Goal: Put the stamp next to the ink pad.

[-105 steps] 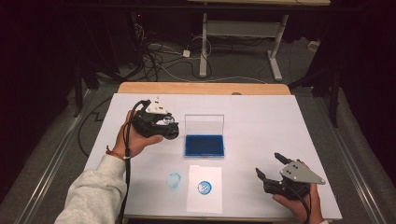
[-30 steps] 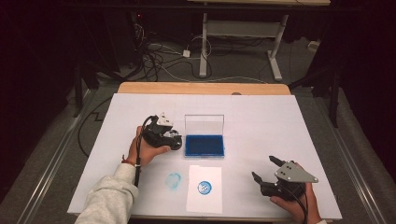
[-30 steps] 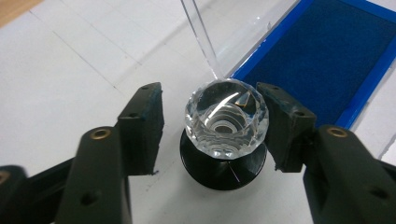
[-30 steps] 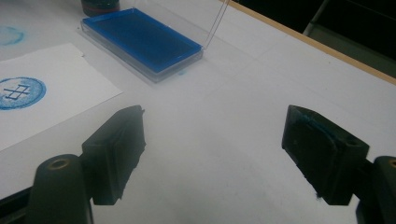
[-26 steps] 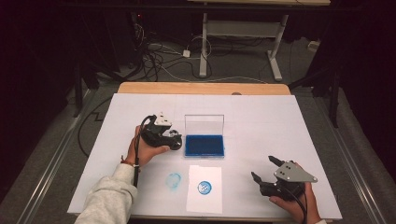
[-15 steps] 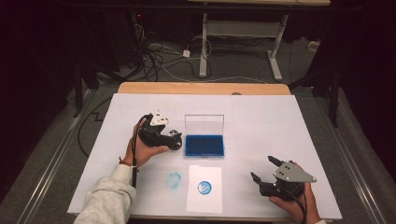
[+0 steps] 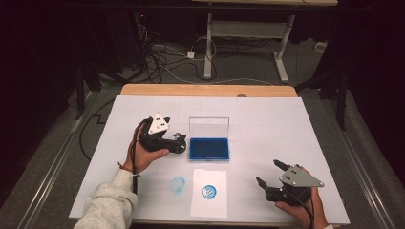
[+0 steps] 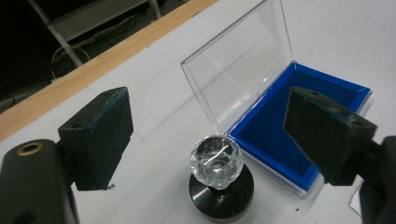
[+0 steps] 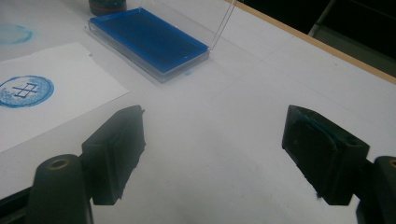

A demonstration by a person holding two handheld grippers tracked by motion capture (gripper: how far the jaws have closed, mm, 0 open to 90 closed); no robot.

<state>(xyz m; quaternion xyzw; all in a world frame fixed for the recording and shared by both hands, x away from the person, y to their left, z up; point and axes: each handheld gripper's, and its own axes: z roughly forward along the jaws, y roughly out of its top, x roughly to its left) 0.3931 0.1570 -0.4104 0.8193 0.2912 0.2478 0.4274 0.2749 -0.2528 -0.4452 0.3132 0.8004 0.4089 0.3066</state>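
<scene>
Left gripper point(image 7: 177, 141) sits at about 9 o'clock of the blue ink pad in its clear hinged-lid case point(image 7: 208, 148), jaws wide apart, just been opening. Nothing pinched between them: in the left gripper view I see the round black stamp with a clear faceted knob point(image 8: 218, 175) standing upright on the white table sheet point(image 7: 267, 119), in the gap between both pads and clear of them, touching neither. Stamp sits just beside the case's near-left corner; lid point(image 8: 238, 65) stands propped up at the case's 12 o'clock edge.

At 6 o'clock of the case: a faint blue round smudge point(image 7: 178, 184) on the sheet, then a white paper slip point(image 7: 208, 193) carrying a blue circular stamp print point(image 7: 208, 191).

Right gripper point(image 7: 273, 174) at roughly 4 o'clock of the case, well apart from it, low over bare sheet. Jaws spread, holding nothing.
</scene>
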